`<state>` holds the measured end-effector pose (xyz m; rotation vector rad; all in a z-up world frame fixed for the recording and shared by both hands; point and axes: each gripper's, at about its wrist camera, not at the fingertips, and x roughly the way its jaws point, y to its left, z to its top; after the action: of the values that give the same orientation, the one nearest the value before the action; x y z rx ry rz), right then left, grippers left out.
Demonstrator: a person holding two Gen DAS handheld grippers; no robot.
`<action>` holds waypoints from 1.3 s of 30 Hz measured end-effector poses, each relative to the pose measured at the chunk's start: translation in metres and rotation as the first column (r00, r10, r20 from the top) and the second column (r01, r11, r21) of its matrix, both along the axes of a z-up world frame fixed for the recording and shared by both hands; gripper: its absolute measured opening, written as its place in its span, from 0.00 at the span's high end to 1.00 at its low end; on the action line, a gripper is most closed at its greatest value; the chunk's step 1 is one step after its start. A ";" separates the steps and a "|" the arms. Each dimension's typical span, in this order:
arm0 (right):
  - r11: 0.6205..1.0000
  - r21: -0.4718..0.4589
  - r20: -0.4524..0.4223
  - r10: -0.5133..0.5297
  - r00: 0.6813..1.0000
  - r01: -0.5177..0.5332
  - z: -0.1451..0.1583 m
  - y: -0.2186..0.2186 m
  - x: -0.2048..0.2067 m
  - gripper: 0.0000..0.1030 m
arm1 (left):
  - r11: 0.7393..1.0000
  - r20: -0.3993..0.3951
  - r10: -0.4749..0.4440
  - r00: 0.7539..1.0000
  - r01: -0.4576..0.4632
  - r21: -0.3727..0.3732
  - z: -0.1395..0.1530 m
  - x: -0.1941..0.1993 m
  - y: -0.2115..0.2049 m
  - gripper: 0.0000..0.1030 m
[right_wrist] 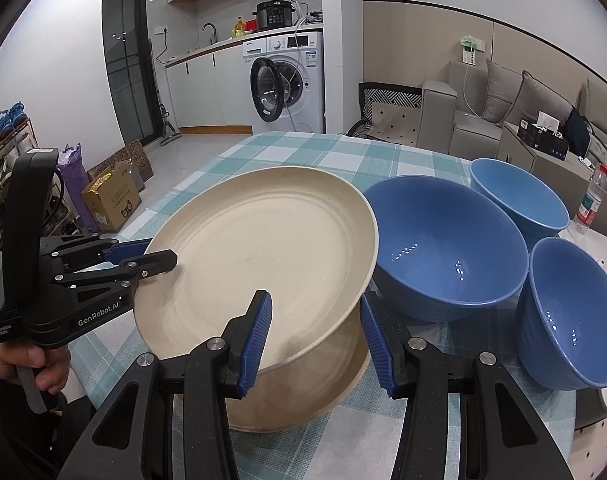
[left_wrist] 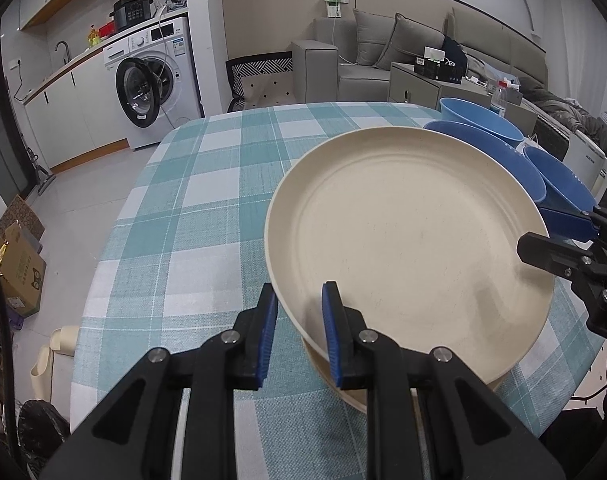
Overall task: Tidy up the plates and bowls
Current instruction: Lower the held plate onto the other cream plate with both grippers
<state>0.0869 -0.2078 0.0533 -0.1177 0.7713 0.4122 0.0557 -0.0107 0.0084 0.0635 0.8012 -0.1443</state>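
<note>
A cream plate (left_wrist: 407, 232) (right_wrist: 263, 248) hangs tilted just above a second cream plate (right_wrist: 303, 396) (left_wrist: 343, 388) that lies on the checked table (left_wrist: 207, 208). My left gripper (left_wrist: 299, 292) (right_wrist: 159, 251) is shut on the upper plate's near-left rim. On the opposite side, my right gripper (right_wrist: 311, 300) (left_wrist: 533, 230) straddles the rim: one finger over the plate's inside, the other outside, with a gap showing between the pads and the rim. Three blue bowls stand upright to the right: a large one (right_wrist: 443, 248), one behind it (right_wrist: 519, 200) and one nearer (right_wrist: 571, 304).
The table's left edge drops to a tiled floor with cardboard boxes (left_wrist: 19, 264). A washing machine (left_wrist: 155, 80) with its door open stands beyond the table, and a grey sofa (left_wrist: 383, 52) at the back right. A plastic bottle (right_wrist: 591, 200) stands past the bowls.
</note>
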 end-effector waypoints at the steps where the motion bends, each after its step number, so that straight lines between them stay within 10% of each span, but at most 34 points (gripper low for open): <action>1: 1.000 0.000 0.002 0.003 1.000 -0.003 0.000 0.001 -0.001 0.54 | 1.000 0.000 0.002 1.000 -0.002 -0.001 0.000 -0.001 0.001 0.81; 39: 0.995 -0.080 -0.099 0.048 0.994 -0.056 -0.039 0.012 -0.003 0.54 | 0.999 -0.036 0.019 0.999 -0.017 0.047 -0.016 -0.006 0.006 0.80</action>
<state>0.0838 -0.1954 0.0143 -0.1963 0.8829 0.4377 0.0501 -0.0043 -0.0080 0.0982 0.8414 -0.1102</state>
